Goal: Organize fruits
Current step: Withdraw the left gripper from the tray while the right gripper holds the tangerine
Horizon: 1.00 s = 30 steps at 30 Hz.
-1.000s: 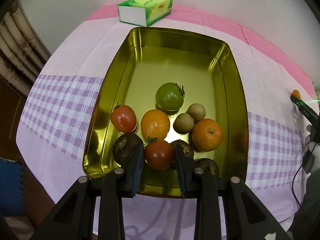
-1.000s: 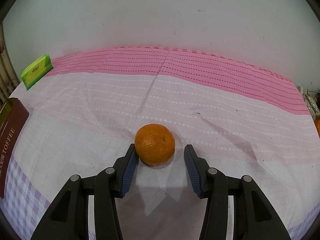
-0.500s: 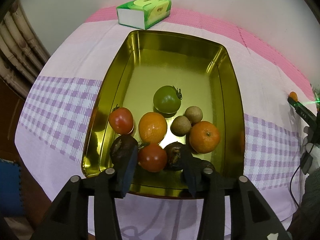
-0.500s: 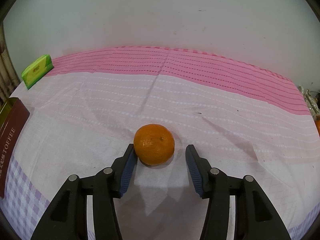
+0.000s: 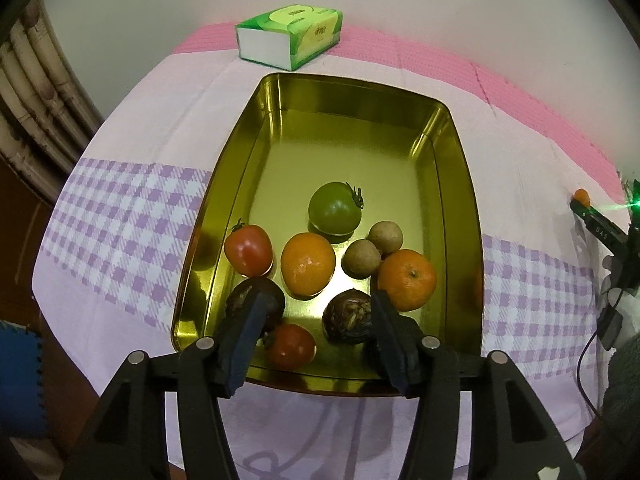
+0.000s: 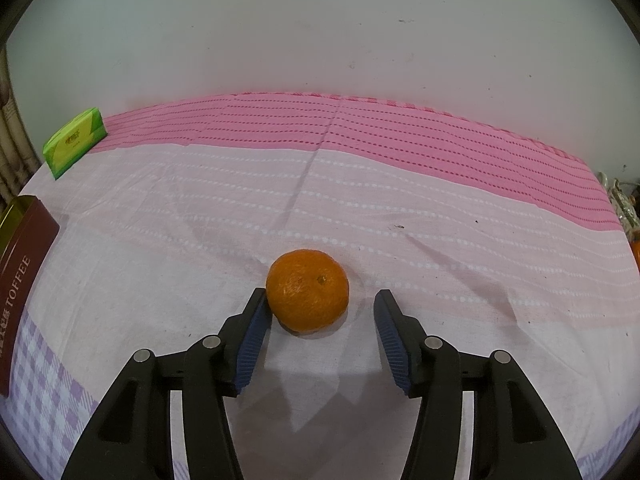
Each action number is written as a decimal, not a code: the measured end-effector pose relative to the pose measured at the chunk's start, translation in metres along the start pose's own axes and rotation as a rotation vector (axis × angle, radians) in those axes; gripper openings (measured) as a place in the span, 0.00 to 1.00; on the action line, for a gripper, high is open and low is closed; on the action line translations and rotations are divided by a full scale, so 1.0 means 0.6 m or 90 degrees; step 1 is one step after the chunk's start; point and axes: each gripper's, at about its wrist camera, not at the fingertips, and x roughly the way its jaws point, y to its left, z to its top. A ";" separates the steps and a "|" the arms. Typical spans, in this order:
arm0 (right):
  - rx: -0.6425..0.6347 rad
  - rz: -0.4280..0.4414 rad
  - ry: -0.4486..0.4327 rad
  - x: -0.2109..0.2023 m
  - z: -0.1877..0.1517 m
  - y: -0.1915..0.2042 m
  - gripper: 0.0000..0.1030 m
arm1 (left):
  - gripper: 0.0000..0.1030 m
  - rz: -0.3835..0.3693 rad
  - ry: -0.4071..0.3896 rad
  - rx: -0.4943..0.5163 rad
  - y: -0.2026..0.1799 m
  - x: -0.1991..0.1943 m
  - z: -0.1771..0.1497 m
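Note:
A gold tin tray point(image 5: 460, 168) holds several fruits: a green tomato point(image 5: 335, 209), two red tomatoes point(image 5: 249, 251) point(image 5: 291, 346), two oranges point(image 5: 307, 263) point(image 5: 407, 279), two brown longans point(image 5: 362, 256), and dark passion fruits point(image 5: 347, 316). My left gripper point(image 5: 316, 340) is open and empty above the tray's near end. In the right wrist view one orange point(image 6: 307, 291) lies on the cloth. My right gripper point(image 6: 320, 340) is open around it, the left pad point(image 6: 252, 332) touching it.
A green tissue box point(image 5: 290, 36) stands behind the tray, also visible in the right wrist view point(image 6: 74, 142). The tray's brown side shows at that view's left edge point(image 6: 20, 256). A pink and purple-checked tablecloth point(image 6: 400, 184) covers the table. The wall is close behind.
My left gripper opened, let go of the red tomato in the tray's near end, and drew back and up. My right gripper stayed open around the orange.

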 end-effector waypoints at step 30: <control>0.009 -0.018 0.009 0.001 0.009 0.009 0.47 | 0.71 0.030 -0.047 -0.080 0.104 -0.043 -0.020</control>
